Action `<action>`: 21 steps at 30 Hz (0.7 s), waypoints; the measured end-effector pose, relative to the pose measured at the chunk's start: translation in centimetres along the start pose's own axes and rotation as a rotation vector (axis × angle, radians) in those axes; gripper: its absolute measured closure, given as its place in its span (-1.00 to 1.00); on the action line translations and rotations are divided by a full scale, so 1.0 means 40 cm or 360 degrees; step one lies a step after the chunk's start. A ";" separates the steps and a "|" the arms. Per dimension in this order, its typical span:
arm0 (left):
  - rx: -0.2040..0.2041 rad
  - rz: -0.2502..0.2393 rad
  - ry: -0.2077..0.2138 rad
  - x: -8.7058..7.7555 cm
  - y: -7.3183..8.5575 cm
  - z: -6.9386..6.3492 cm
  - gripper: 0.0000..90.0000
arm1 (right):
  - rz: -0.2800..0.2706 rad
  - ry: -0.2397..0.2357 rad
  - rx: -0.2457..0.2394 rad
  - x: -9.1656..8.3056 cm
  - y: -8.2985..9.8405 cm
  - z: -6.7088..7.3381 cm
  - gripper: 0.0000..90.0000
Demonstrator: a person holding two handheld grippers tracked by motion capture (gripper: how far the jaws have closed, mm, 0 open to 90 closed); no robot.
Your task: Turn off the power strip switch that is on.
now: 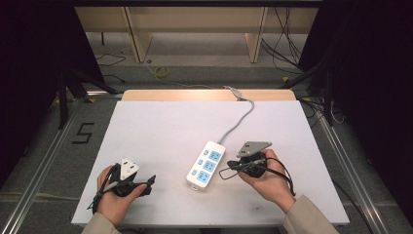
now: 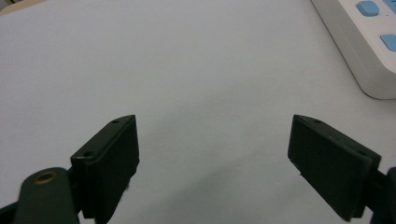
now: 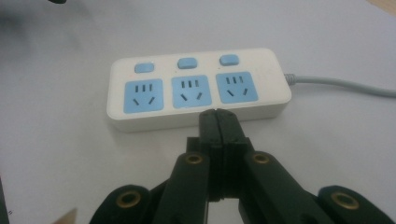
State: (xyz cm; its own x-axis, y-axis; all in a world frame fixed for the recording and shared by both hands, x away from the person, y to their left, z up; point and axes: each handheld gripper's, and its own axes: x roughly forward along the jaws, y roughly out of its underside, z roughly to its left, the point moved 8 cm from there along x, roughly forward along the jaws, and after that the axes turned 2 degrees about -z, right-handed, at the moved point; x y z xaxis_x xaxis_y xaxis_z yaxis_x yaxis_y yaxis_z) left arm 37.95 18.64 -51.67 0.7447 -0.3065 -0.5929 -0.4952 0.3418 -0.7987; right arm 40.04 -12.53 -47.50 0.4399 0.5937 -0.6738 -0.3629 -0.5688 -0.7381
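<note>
**Sitting by the power strip, one hand-held gripper wide, one pinched shut**

Looking down from the high view you get the whole layout: white table (image 1: 160,126), power strip (image 1: 206,165) lying a bit right of the middle, its grey cord (image 1: 238,122) running off toward the far edge. Left hand-held gripper (image 1: 146,185) sits near the front-left corner, well apart from the strip. Right hand-held gripper (image 1: 229,170) is just beside the strip's right side.

The right gripper view gives what the high view is too small for: three blue sockets (image 3: 189,93) in a row, three blue buttons (image 3: 187,63) above them, and the right hand-held gripper's jaws pressed flat together with nothing between them. The tips (image 3: 217,116) sit right at the strip's near long side; can't tell if they actually touch it.

The left gripper view shows the left hand-held gripper (image 2: 215,154) spread wide, holding nothing, just bare table between the pads (image 2: 112,163). A corner of the strip (image 2: 369,51) pokes in at the top right.

Room-wise: lots of open table left of the strip and behind it. The front edge is close to both hands, and the right edge is not far off the right hand.
</note>
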 end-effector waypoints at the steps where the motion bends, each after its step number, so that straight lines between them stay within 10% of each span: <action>1: 0.0000 0.0000 0.0000 0.000 0.000 0.000 -0.64 | 0.0000 -0.0001 0.0001 0.002 -0.001 0.001 1.00; 21: 0.0003 -0.0002 -0.0001 0.000 -0.001 0.000 -0.64 | 0.0026 -0.0038 -0.0024 0.027 -0.019 0.016 1.00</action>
State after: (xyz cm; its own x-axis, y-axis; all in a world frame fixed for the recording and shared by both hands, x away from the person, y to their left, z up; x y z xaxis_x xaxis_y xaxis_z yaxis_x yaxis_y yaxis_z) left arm 37.96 18.62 -51.65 0.7456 -0.3064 -0.5917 -0.4933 0.3431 -0.7993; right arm 40.29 -11.09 -47.69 0.4141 0.5978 -0.6864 -0.3573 -0.5868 -0.7267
